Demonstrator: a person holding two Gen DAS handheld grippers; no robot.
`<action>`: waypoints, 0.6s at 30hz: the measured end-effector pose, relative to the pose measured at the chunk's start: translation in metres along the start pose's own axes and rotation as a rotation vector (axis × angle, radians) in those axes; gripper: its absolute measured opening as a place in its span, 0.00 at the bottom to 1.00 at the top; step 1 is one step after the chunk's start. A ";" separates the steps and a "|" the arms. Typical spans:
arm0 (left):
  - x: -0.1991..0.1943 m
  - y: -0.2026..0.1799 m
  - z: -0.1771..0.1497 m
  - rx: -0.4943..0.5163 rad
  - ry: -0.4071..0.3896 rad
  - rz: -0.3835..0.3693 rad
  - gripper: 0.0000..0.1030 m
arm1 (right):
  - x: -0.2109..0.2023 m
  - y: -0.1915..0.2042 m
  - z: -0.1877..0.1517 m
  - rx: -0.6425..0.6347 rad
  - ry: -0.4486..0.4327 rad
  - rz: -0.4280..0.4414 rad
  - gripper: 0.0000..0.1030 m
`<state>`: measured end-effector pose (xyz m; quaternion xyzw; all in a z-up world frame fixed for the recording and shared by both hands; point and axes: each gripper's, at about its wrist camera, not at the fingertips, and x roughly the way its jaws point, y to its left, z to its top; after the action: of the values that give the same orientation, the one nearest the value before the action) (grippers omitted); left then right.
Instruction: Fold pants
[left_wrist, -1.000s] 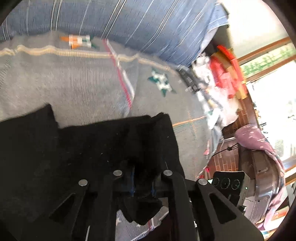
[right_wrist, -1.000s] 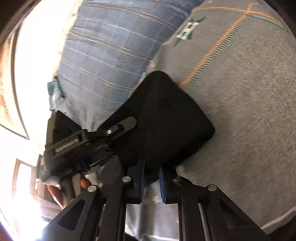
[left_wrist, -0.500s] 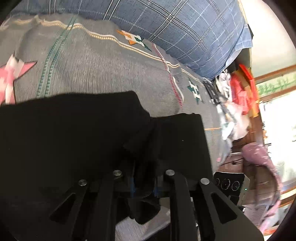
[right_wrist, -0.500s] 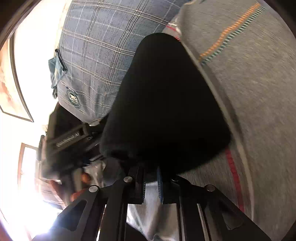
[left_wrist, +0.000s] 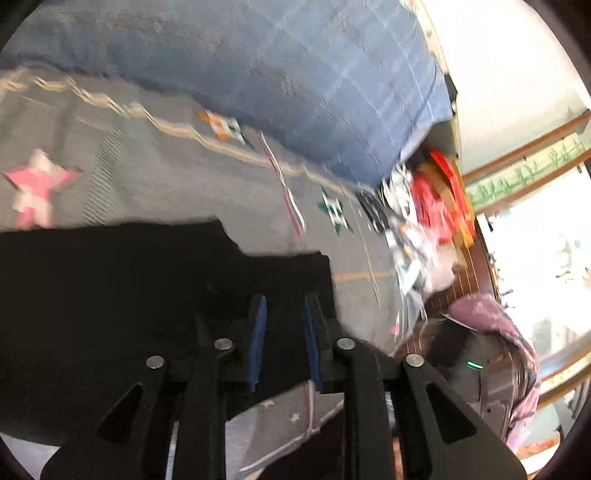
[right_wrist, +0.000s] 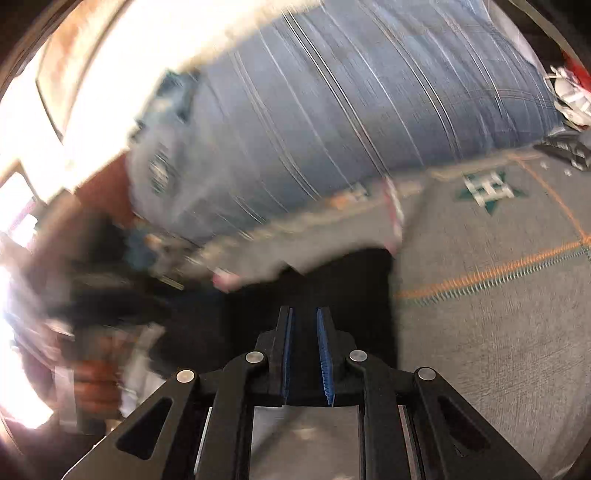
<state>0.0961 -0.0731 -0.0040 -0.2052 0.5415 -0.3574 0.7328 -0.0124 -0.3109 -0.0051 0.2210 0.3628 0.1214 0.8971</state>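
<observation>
Black fabric fills the lower left of our left wrist view: the black pants (left_wrist: 122, 302) lie flat on the grey woven blanket with star motifs (left_wrist: 166, 184). A second ago a bunched fold was pinched between these pads; now our left gripper (left_wrist: 284, 332) is opening, jaws apart, the cloth lying behind the gap with no pad pressing it. We read that as a fold just laid down and let go. Beyond sit the blue plaid cushion (left_wrist: 295, 85) and a red-and-white clutter pile (left_wrist: 428, 206) at the blanket's edge, well apart from the pants.

Over to the right wrist view, badly blurred. Our right gripper (right_wrist: 304, 332) shows blue pads with a narrow gap, the jaws closing; a moment ago cloth draped from them, and now the pants (right_wrist: 351, 295) lie ahead and below, nothing visibly clamped. The cushion (right_wrist: 332, 110) looms behind. Nothing blocks the next fold, we judge.
</observation>
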 end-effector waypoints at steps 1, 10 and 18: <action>0.014 0.000 -0.002 0.012 0.025 0.036 0.20 | 0.015 -0.010 -0.007 0.014 0.037 -0.030 0.06; 0.039 0.035 0.001 -0.096 0.051 0.015 0.09 | -0.009 -0.018 0.000 0.006 -0.055 -0.043 0.14; -0.041 0.045 0.001 -0.094 -0.063 0.005 0.13 | -0.005 -0.019 -0.002 0.018 -0.017 -0.090 0.22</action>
<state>0.1040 -0.0127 -0.0079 -0.2493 0.5347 -0.3232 0.7400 -0.0158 -0.3290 -0.0128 0.2136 0.3660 0.0759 0.9026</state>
